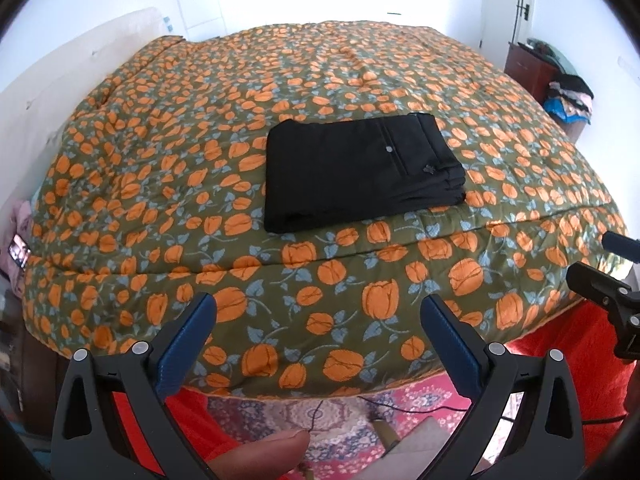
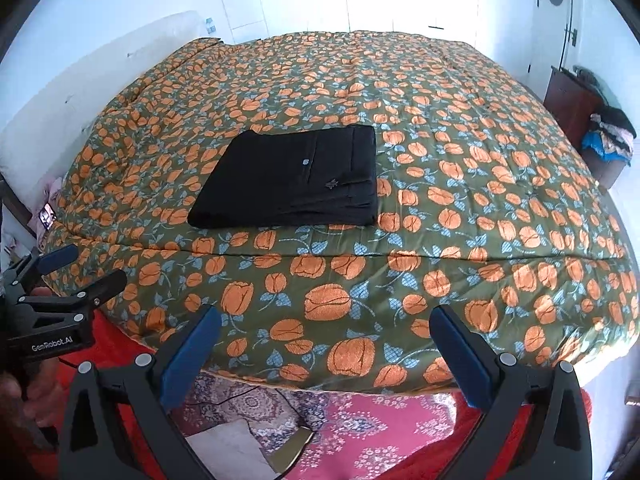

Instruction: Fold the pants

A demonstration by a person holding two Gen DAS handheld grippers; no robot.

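Both tongs released and empty: left tongs (image 1: pixel 318 316), right tongs (image 2: pixel 326 328), held back off the near edge of the bed (image 1: pixel 360 264). Black pants (image 1: pixel 360 172) lying well ahead of both tongs on the floral quilt (image 2: pixel 460 184), already folded into a compact stacked rectangle. Task judged essentially complete; at most a final tidy left. Left view alone showed a thumb (image 1: pixel 260 454) below the tongs; right view alone showed "GenRobot.AI" lettering.

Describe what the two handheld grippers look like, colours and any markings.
Both the left gripper and right gripper have black angular frames with silver rivets and blue ribbed finger pads. The right wrist view shows white "GenRobot.AI" lettering on the left gripper's body.
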